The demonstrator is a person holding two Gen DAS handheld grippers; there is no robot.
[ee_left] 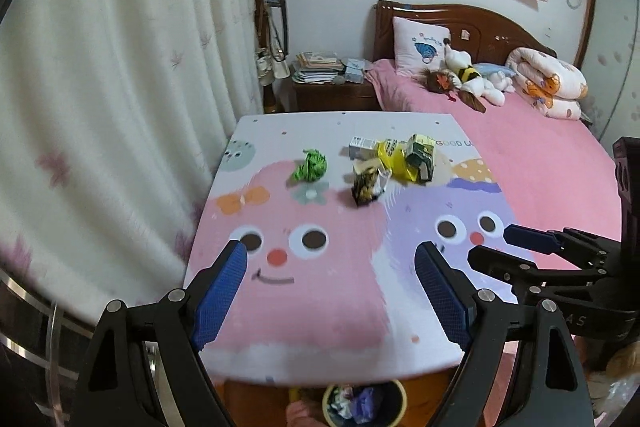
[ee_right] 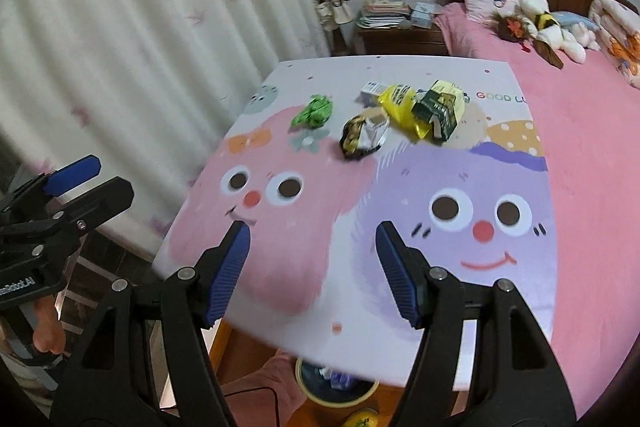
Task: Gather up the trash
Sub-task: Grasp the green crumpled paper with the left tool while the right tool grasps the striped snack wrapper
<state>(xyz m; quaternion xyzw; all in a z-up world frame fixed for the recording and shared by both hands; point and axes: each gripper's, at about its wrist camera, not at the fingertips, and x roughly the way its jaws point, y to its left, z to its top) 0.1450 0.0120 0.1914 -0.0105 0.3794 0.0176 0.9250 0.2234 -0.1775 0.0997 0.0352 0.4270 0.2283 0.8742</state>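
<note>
Trash is what I am after, and from where I steer, both tools are empty. My left gripper (ee_left: 330, 259) hovers over the near edge of the table (ee_left: 320, 339) with its blue pads spread wide and nothing between them. My right gripper (ee_right: 312, 241) hangs beside it over the same near edge, also spread wide and bare; each shows at the side of the other's view.

Farther out, toward the far edge of the table, five pieces lie in a loose cluster. The crumpled green wrapper (ee_left: 310, 166) sits apart on the left, a rounded wad with no clear long axis. Right of it, the dark foil snack bag (ee_left: 368, 183) lies with its long axis running roughly from near edge to far edge, its open silver end (ee_right: 376, 131) toward the far side. Behind it, a small white box (ee_left: 360, 147) touches the yellow wrapper (ee_left: 396, 159), which is partly tucked under the green carton (ee_left: 420, 157); that carton lies tilted, its long axis slanting toward the far right corner.

Below the near edge a bin (ee_left: 396, 393) already holds some scraps. I judge the job at least begun, yet all five pieces on the table remain to be carried over.
</note>
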